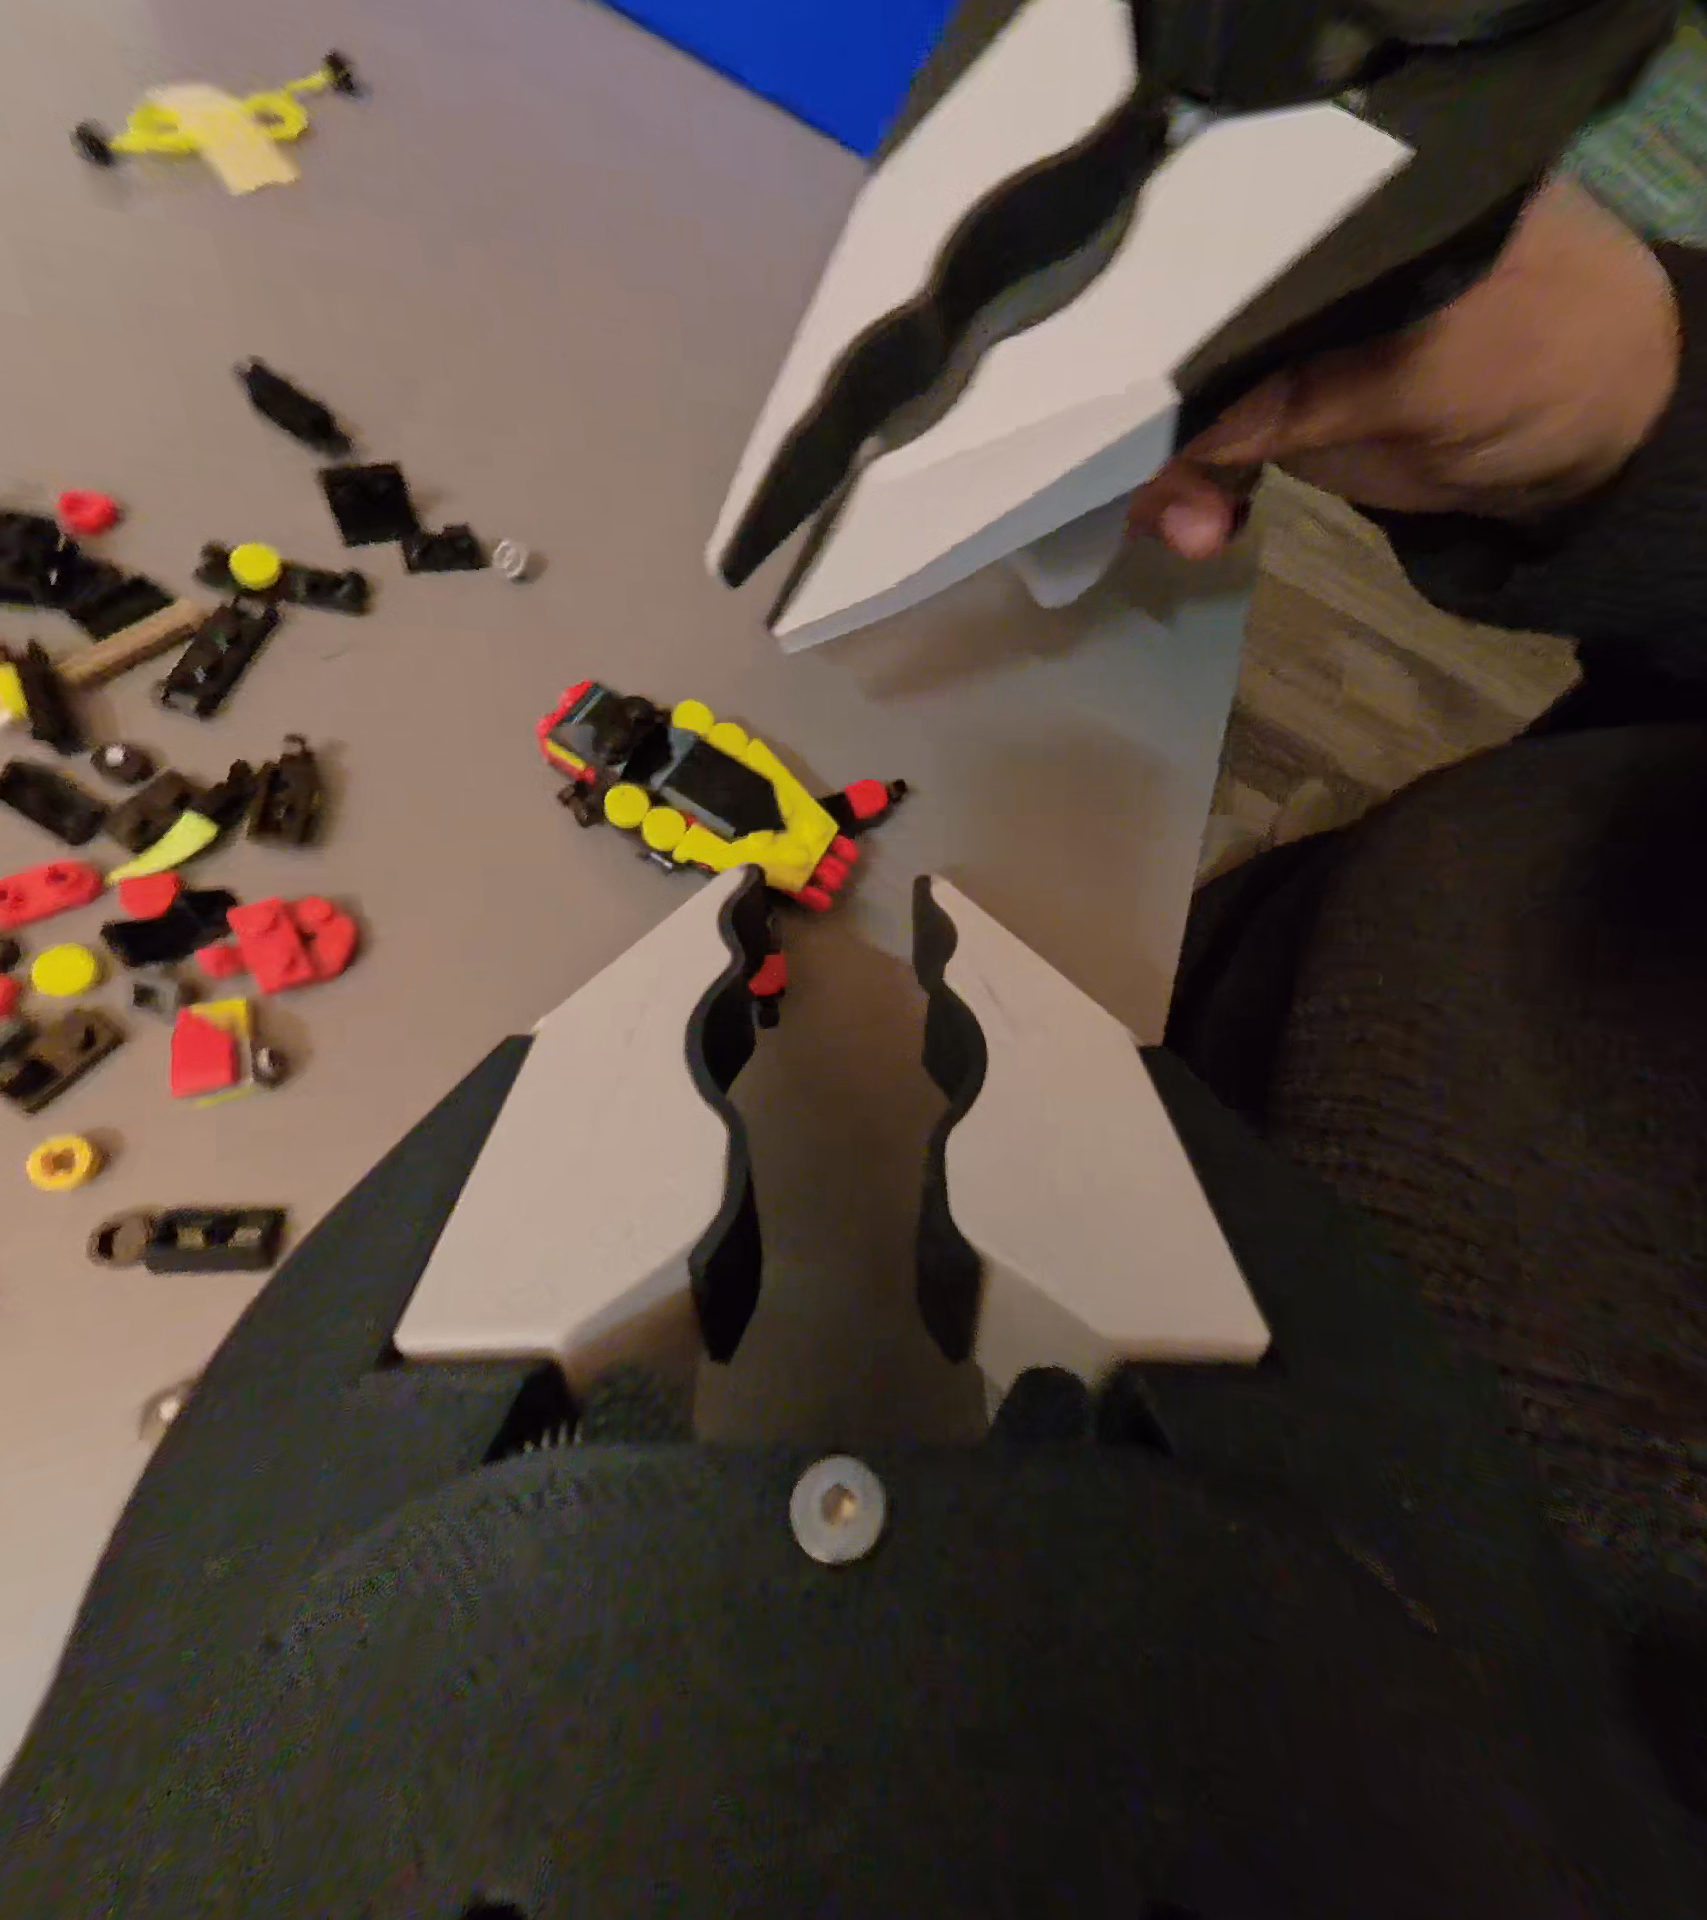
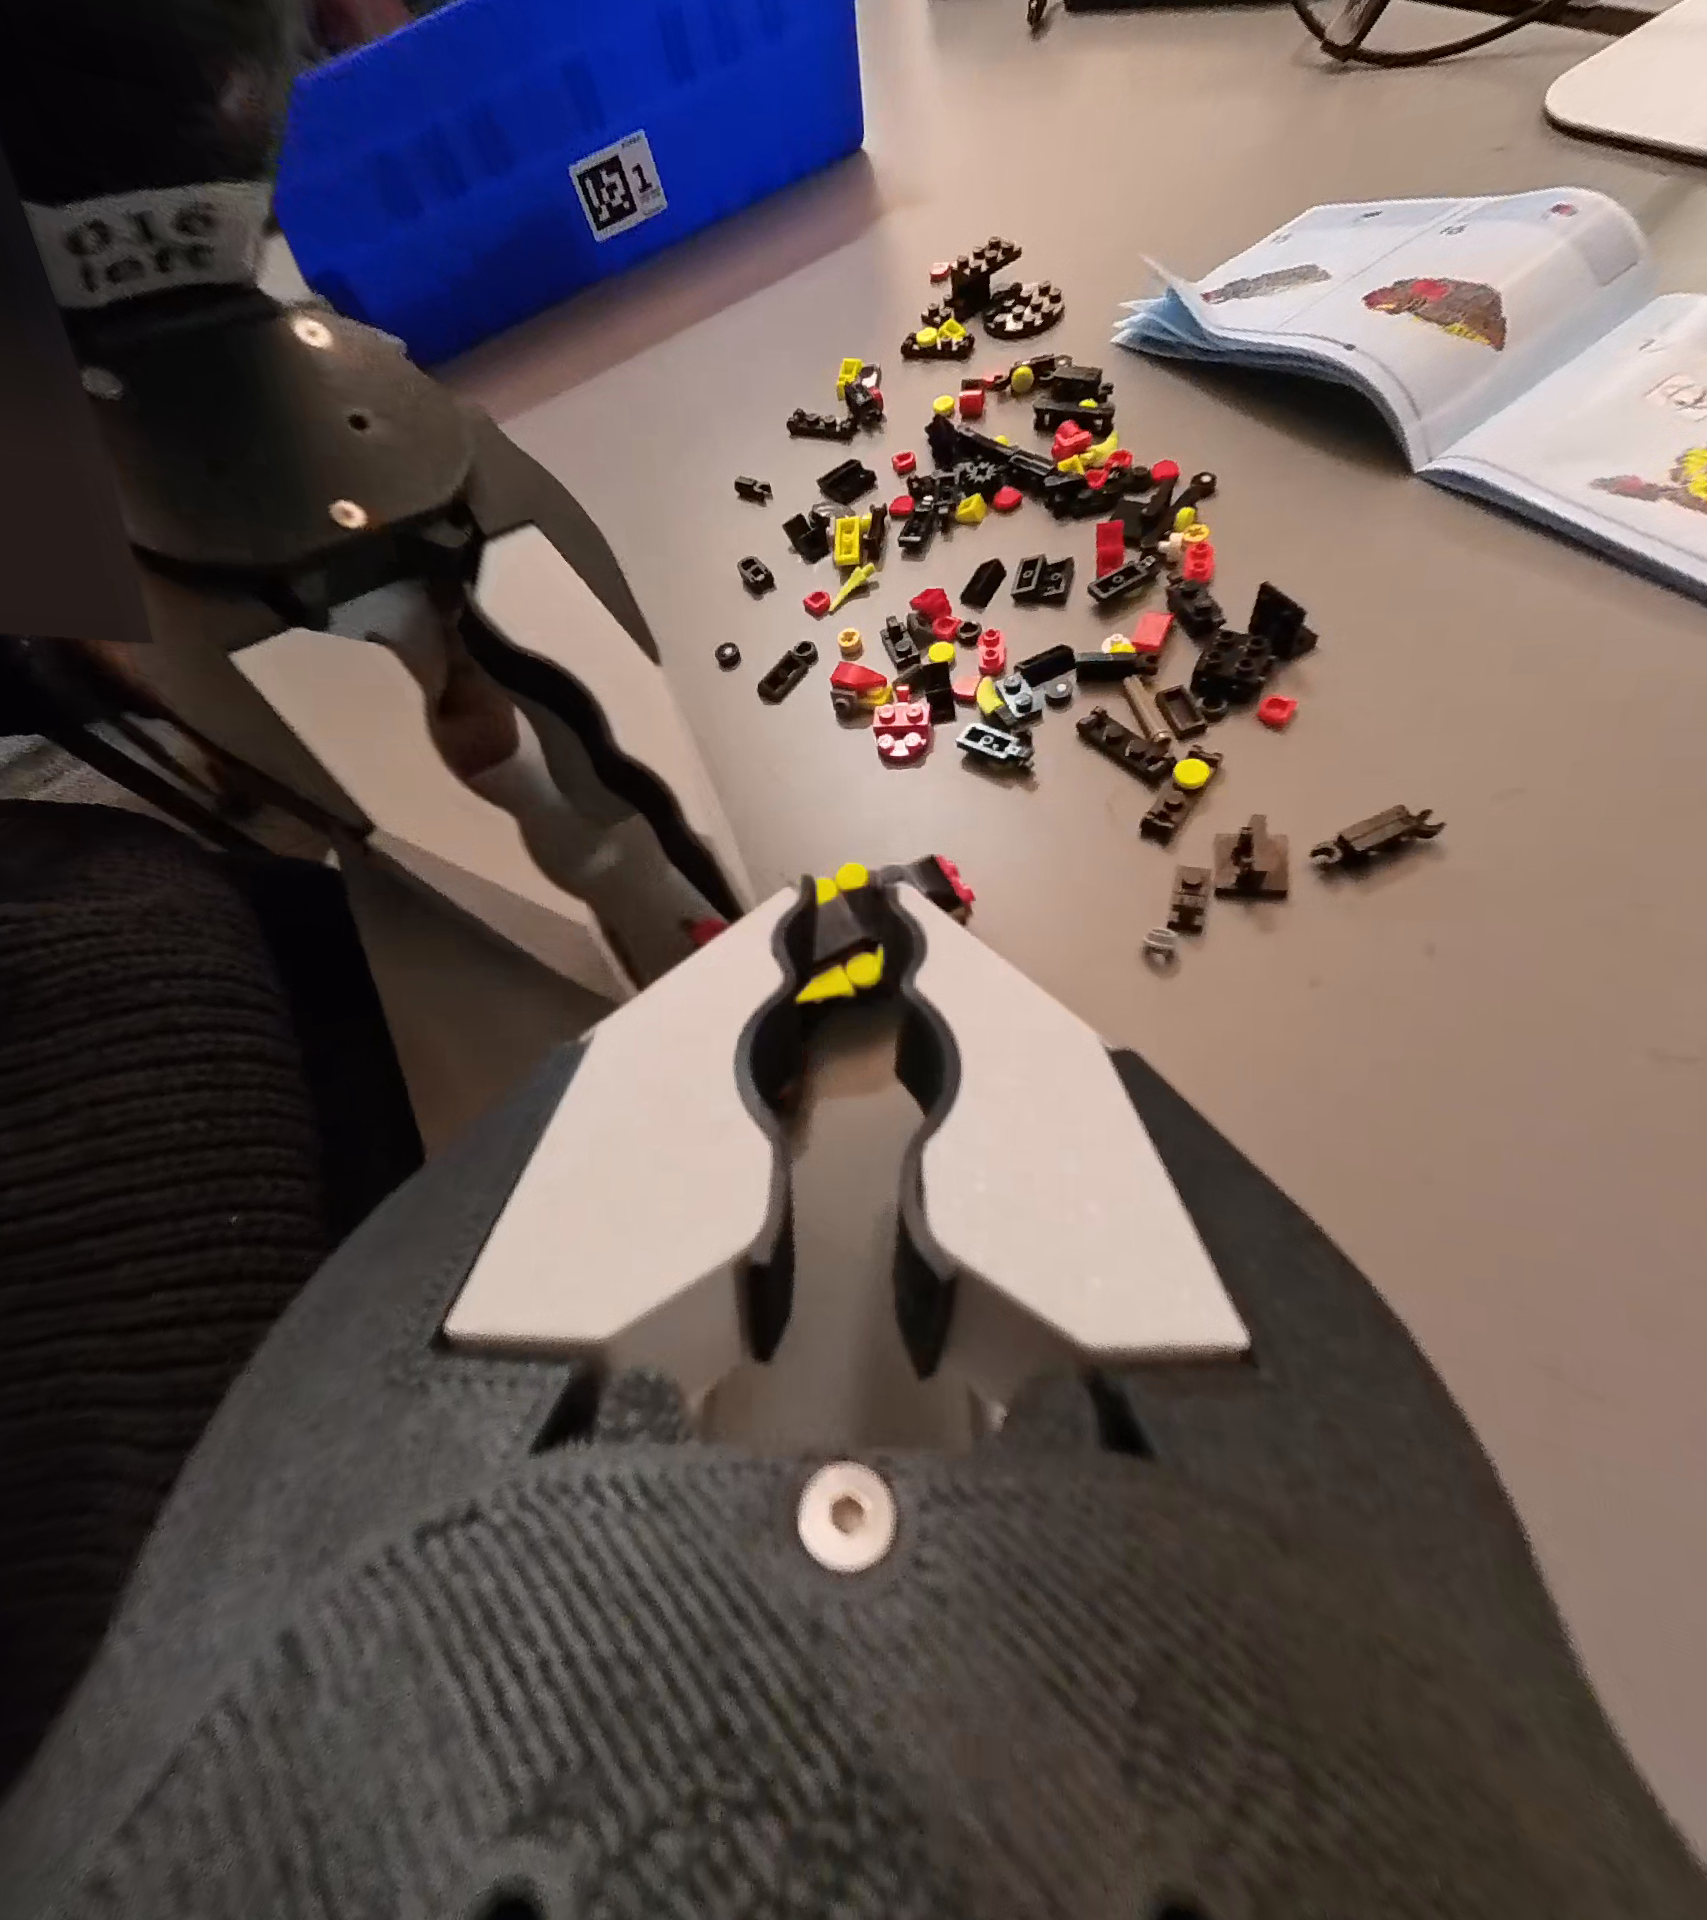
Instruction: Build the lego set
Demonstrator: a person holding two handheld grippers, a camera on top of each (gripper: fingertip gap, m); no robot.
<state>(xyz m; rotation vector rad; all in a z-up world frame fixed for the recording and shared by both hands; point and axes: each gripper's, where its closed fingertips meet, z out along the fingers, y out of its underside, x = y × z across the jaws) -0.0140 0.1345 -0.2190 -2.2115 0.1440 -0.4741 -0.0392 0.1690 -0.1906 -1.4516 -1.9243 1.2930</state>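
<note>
A small yellow, black and red brick model [image 1: 703, 790] lies on the grey table [image 1: 537, 312] near its front edge. My left gripper [image 1: 833, 883] is open. Its left fingertip [image 1: 740, 883] touches the model's near end, and a black and red limb of the model [image 1: 764, 971] lies beside the left pad; the right pad stands clear. My right gripper [image 1: 761, 601] hovers above and behind the model with its jaws a narrow slit apart and nothing between them. In the right wrist view the model [image 2: 844, 940] shows through the slit of my right gripper [image 2: 857, 881], with the left gripper [image 2: 688, 935] beside it.
A scatter of loose black, red and yellow bricks [image 2: 1015, 582] lies farther in on the table. A blue bin [image 2: 568, 156] stands at the back. An open instruction booklet [image 2: 1503, 353] lies at the right. A dark knitted sleeve [image 1: 1451, 1143] is at the table's edge. My right fingertips sit around 5 cm from my left ones.
</note>
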